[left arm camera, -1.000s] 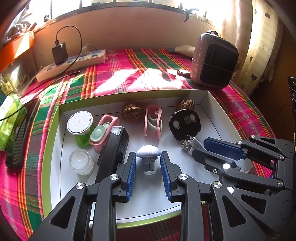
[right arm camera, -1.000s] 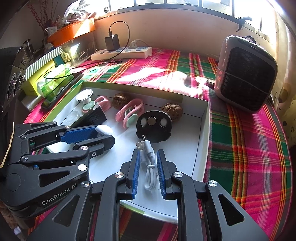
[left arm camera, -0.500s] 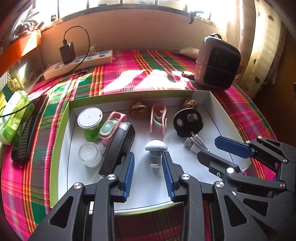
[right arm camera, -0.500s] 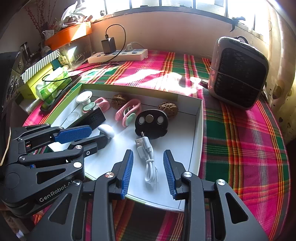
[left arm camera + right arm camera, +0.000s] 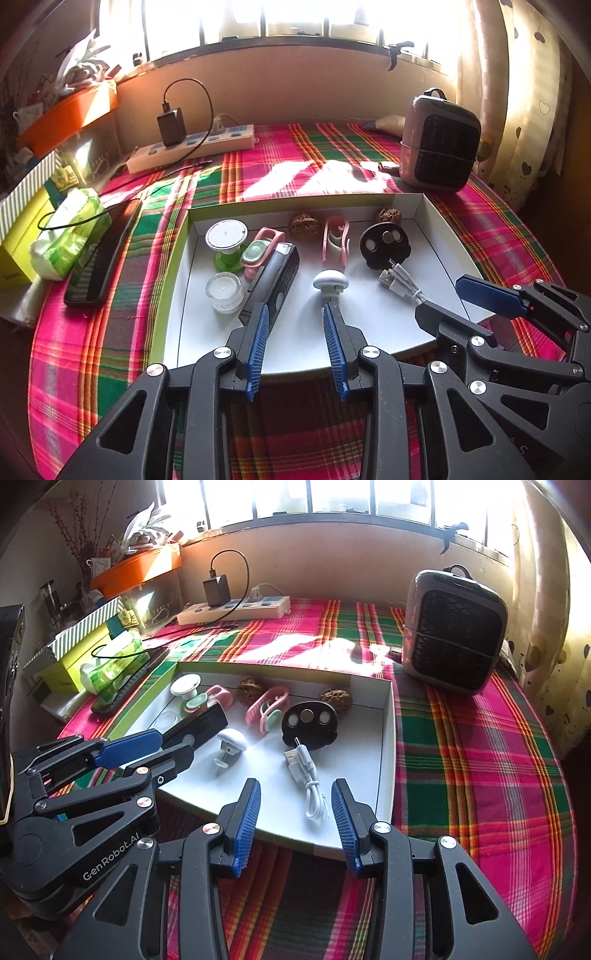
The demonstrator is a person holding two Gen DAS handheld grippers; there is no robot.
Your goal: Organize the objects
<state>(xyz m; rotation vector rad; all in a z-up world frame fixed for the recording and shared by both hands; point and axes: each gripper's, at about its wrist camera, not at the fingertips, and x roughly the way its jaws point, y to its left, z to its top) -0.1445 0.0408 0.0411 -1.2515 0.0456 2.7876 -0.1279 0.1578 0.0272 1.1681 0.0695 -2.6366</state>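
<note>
Left wrist view: both grippers, left gripper (image 5: 295, 314) and right gripper (image 5: 295, 794), released; tray (image 5: 439, 229) holds two walnuts (image 5: 304, 228).

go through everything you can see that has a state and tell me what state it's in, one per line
Left gripper: open, empty, above the tray's near edge.
Right gripper: open, empty.
White coiled USB cable: lying loose in the white shallow tray, ungripped.
White mushroom-shaped hook: tipped on its side, free.
Black charger brick: plugged into the white power strip.
</note>
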